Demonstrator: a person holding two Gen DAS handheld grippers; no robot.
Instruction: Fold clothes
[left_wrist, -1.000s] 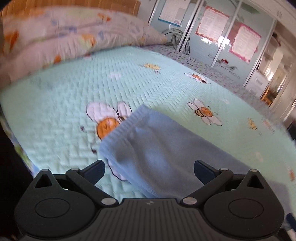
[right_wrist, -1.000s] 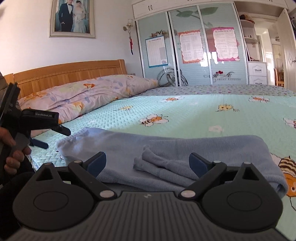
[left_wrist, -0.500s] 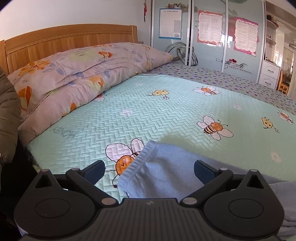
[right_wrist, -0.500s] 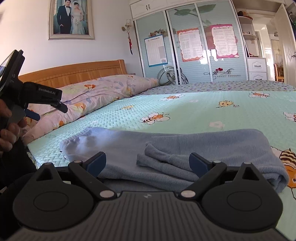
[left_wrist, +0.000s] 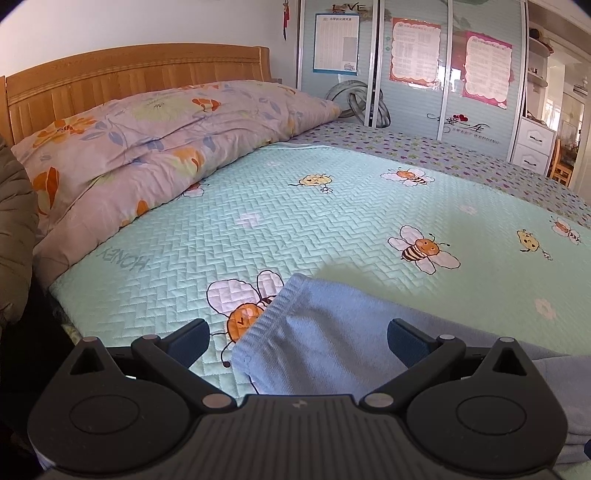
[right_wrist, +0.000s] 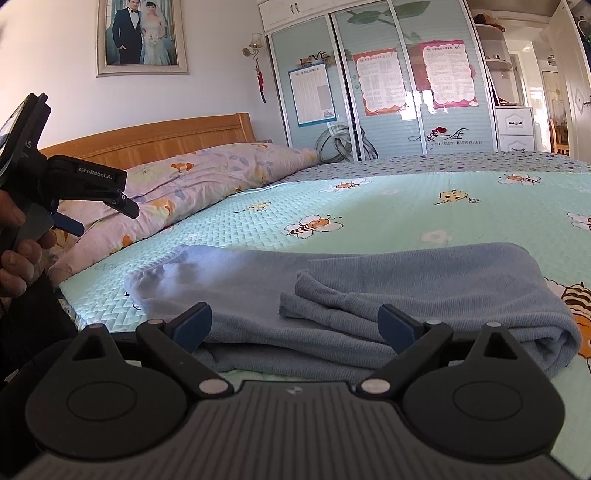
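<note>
From the left wrist, the left gripper (left_wrist: 297, 334) is spread wide with nothing in it, poised over the ribbed end of the blue garment (left_wrist: 317, 332), which lies near the edge of the bee-print bedspread (left_wrist: 332, 221). To fold cleanly I'd come down on that ribbed hem, pinching both layers. The rest of the cloth runs out of sight behind the tool.

From the right wrist, the right gripper (right_wrist: 293, 325) also gapes empty, low over the garment's loosely folded middle, where a small flap bunches. The person's hand (right_wrist: 22, 251) raises the other tool at the left. The near edge is hidden, so its layers are unclear.
</note>
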